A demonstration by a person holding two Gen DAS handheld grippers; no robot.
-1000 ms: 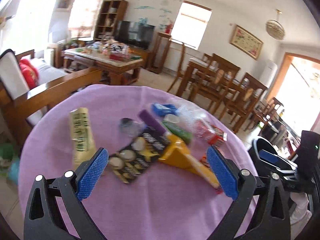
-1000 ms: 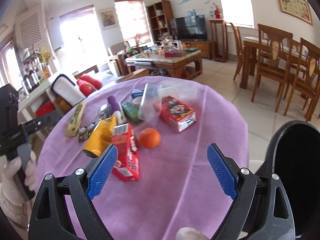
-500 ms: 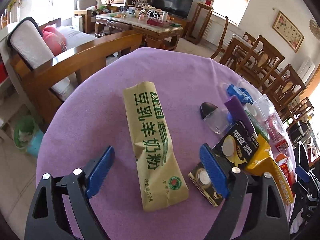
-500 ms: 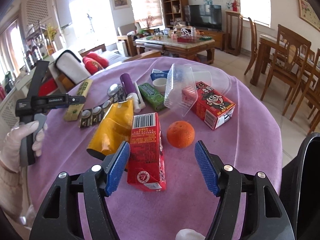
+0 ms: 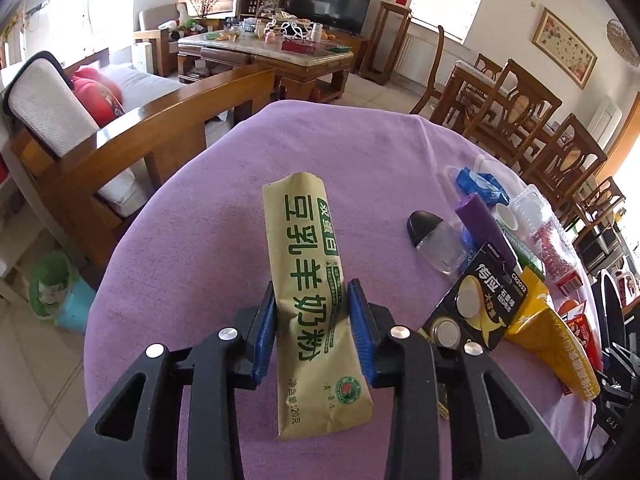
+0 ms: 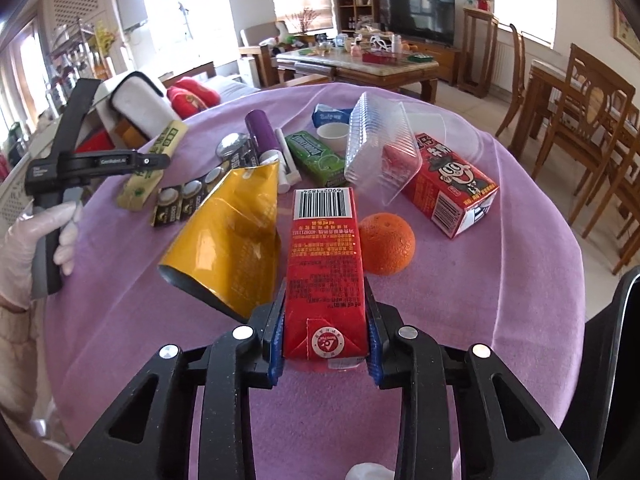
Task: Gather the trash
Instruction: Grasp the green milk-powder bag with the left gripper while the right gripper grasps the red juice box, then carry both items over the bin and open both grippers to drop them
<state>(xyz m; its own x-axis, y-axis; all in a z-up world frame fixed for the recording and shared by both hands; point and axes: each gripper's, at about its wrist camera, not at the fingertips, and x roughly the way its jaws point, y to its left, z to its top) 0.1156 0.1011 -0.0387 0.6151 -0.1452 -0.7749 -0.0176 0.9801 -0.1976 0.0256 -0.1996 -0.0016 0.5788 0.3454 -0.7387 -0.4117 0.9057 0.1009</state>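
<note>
My left gripper (image 5: 311, 312) is shut on a tan milk-powder sachet (image 5: 308, 264) with green print, lying on the purple tablecloth (image 5: 200, 220). My right gripper (image 6: 325, 324) is shut on a red drink carton (image 6: 324, 260) with a barcode at its far end. The left gripper (image 6: 154, 160) and the sachet (image 6: 154, 164) also show at the left of the right wrist view. Beside the carton lie a yellow foil bag (image 6: 228, 236) and an orange (image 6: 386, 242).
More litter lies on the cloth: a coin-battery card (image 5: 480, 300), a purple tube (image 5: 484, 224), a clear bottle with black cap (image 5: 434, 240), a green gum pack (image 6: 316, 158), a clear plastic tray (image 6: 380, 148), a second red carton (image 6: 452, 184). A black bin (image 6: 612, 360) stands at the right.
Both grippers moved down and forward and closed: the left onto the sachet, the right onto the red carton. Both were open half a second ago.
</note>
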